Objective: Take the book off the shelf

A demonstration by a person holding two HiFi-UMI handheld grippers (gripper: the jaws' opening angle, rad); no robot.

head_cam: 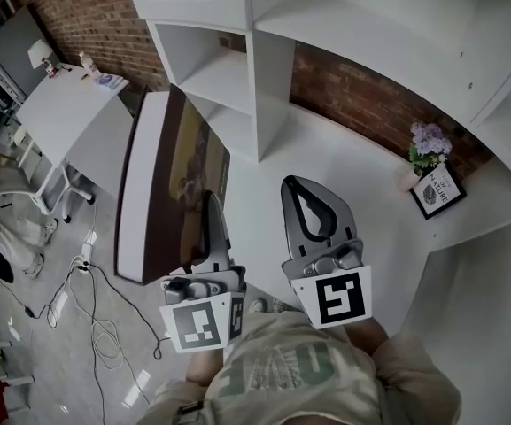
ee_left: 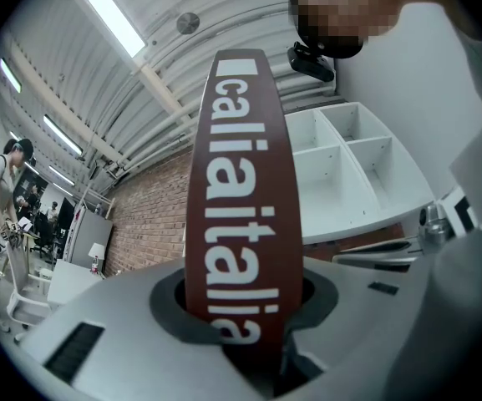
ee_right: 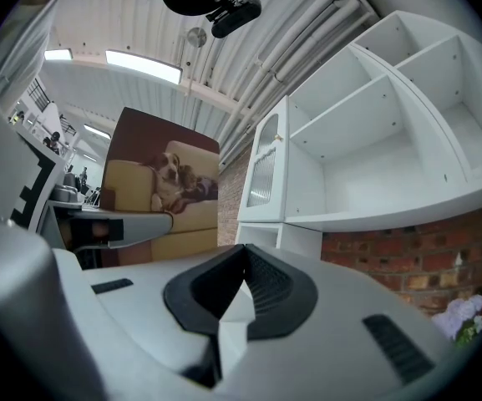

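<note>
A large brown book (head_cam: 171, 184) with a white page edge and a dog picture on its cover stands out in the air in front of the white shelf unit (head_cam: 237, 87), clear of its compartments. My left gripper (head_cam: 209, 204) is shut on the book's lower edge. In the left gripper view the brown spine (ee_left: 241, 182) with white lettering rises from between the jaws of the left gripper (ee_left: 242, 307). To the right of the book, over the white desk, my right gripper (head_cam: 294, 184) is shut and holds nothing. The right gripper view shows the right gripper (ee_right: 242, 257) with pads together and the book's cover (ee_right: 161, 190) to its left.
The compartments of the shelf unit (ee_right: 366, 140) look bare. A potted plant with pale purple flowers (head_cam: 429, 142) and a small framed sign (head_cam: 438, 190) sit at the desk's right corner (head_cam: 370, 175). A white table (head_cam: 69, 113) and floor cables (head_cam: 96, 317) lie to the left.
</note>
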